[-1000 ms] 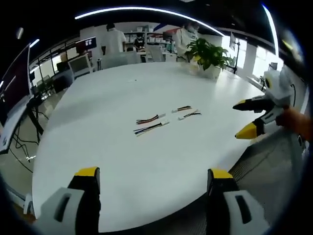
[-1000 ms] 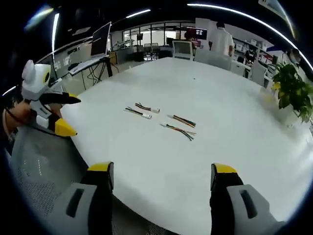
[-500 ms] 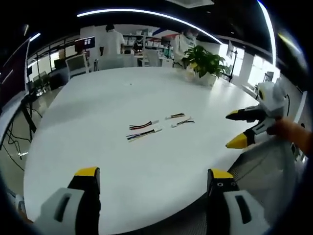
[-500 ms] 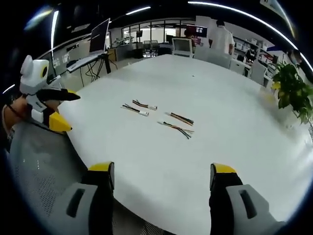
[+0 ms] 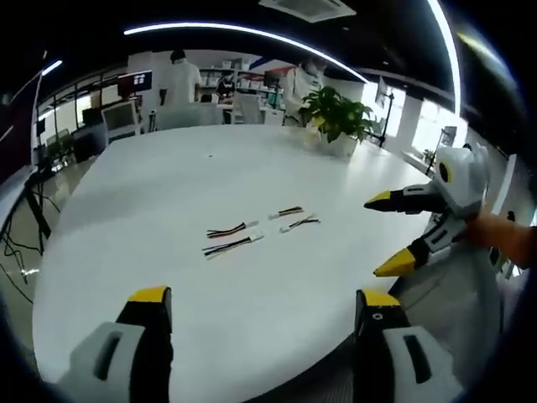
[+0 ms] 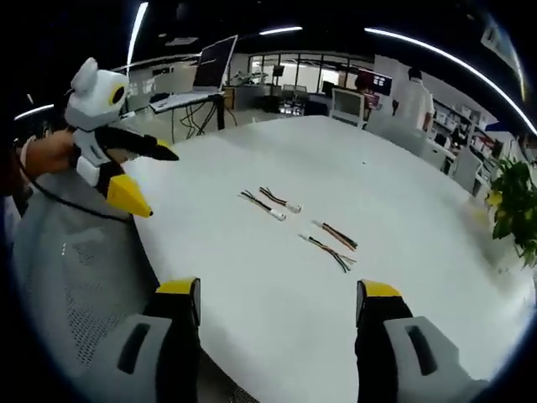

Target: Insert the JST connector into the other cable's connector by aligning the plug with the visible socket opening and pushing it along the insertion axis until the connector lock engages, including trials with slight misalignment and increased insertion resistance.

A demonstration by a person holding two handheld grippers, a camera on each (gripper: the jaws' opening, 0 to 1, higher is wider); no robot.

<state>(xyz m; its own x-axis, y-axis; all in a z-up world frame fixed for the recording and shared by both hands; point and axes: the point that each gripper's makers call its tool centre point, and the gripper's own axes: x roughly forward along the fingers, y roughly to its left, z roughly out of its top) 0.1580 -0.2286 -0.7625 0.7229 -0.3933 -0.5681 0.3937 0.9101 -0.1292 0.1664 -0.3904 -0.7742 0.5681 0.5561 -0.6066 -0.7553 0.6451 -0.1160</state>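
Bare white table (image 5: 252, 319) lies open between both claws and the cables (image 5: 252, 233); potted plant (image 5: 340, 122) stands far back.

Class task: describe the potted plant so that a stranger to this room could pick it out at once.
Start from the big white table. Look to its far edge, past the four short cables lying mid-table. The potted plant stands there: the one leafy green thing on the table.

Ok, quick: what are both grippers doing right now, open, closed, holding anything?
Left gripper: open, yellow-tipped jaws apart, holding nothing.
Right gripper: open, holding nothing.
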